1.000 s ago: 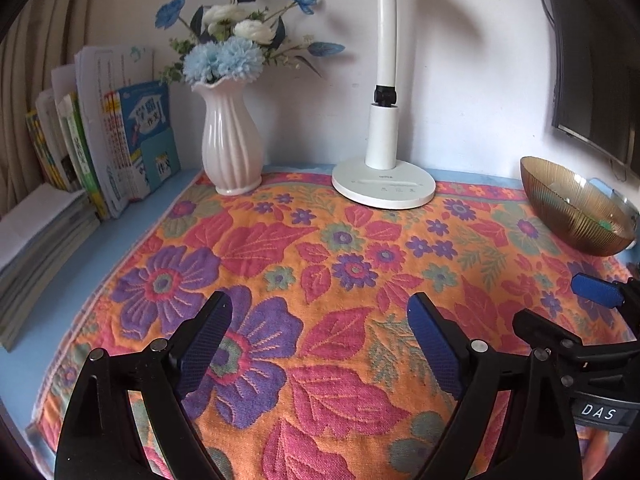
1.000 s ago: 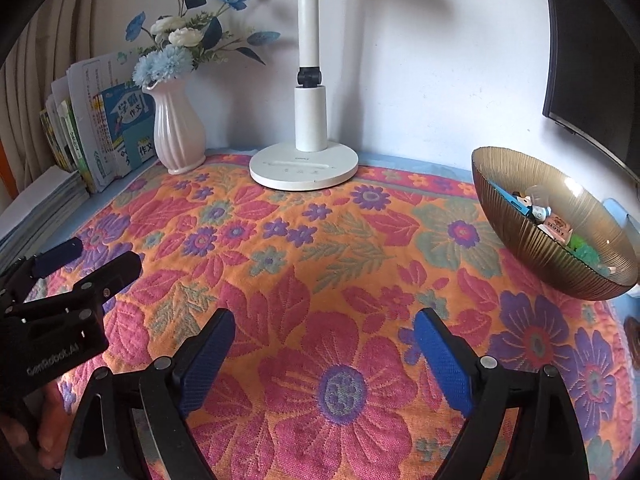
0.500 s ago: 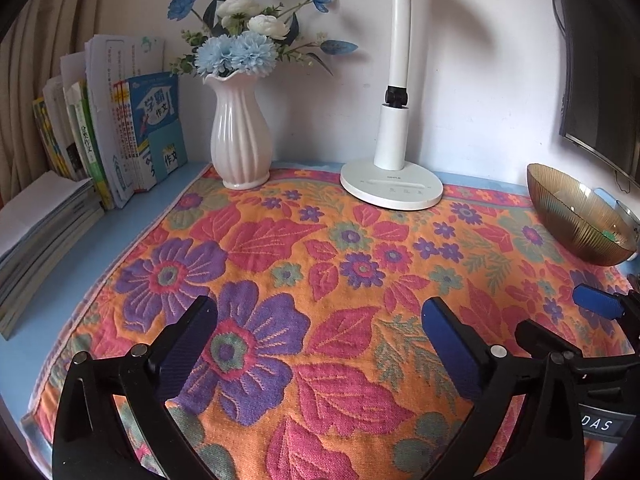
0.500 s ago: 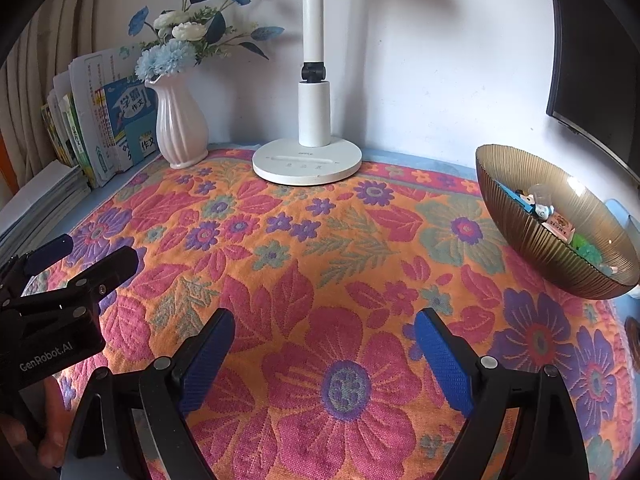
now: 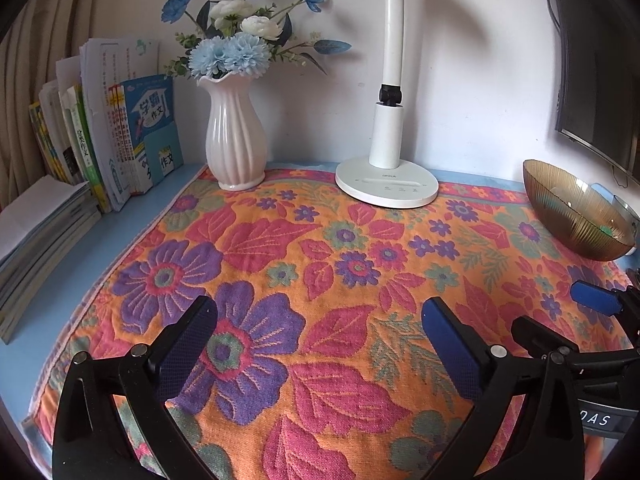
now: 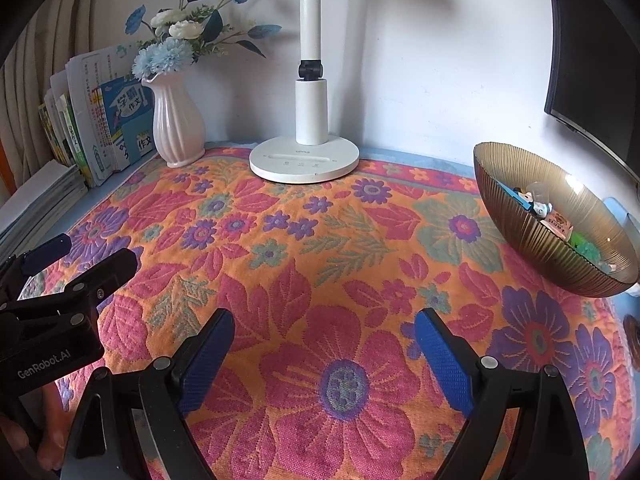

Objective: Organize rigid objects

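— Moved since a second ago? Left gripper [image 5: 318, 320], spread wider, empty over cloth [image 5: 340, 264].
— Right gripper [image 6: 324, 332]? Apart too, empty. Toys [image 6: 544, 210] in bowl [image 6: 520, 248], far right.

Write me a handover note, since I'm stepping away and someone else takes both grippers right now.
Left gripper: open, nothing between its fingers, above the floral cloth.
Right gripper: open, empty too.
Ribbed amber glass bowl at the right edge holds several small toys.
White ribbed vase and white desk lamp stand at the back.
Done: no loose items visible on the cloth.
Left: probably nothing; check beyond the views.
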Motion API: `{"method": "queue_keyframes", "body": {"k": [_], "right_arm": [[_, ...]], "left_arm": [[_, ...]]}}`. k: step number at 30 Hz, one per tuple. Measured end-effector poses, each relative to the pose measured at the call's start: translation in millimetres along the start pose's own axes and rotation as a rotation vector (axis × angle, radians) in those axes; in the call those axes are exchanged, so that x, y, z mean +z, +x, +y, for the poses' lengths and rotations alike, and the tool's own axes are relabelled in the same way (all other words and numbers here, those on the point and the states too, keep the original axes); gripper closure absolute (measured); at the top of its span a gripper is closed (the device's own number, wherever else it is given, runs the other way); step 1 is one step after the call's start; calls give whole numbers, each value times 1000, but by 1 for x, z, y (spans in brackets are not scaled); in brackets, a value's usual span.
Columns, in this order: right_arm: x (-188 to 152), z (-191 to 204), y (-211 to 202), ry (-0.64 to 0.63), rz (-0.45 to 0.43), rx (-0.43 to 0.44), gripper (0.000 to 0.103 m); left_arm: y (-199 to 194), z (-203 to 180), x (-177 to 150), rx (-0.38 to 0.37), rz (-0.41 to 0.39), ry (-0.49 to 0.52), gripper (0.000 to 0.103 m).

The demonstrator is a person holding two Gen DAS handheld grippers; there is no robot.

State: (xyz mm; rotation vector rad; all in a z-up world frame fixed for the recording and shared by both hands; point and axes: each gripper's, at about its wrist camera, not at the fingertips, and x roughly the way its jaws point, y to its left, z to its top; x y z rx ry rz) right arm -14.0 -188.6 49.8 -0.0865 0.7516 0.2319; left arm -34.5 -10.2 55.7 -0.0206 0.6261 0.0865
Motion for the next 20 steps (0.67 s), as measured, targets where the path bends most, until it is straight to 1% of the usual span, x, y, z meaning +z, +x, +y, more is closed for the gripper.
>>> {"method": "queue_keyframes", "body": {"k": [15, 18, 20], "right_arm": [[0, 1, 0, -10, 2, -1, 12], [-1, 2, 0, -9, 3, -1, 12], [0, 2, 0, -10, 3, 0, 12]], "left_arm": [[-2, -5, 0, 12, -11, 36, 1], [-6, -5, 0, 21, -33, 36, 1], [-5, -5, 1, 14, -31, 38, 1]]}}
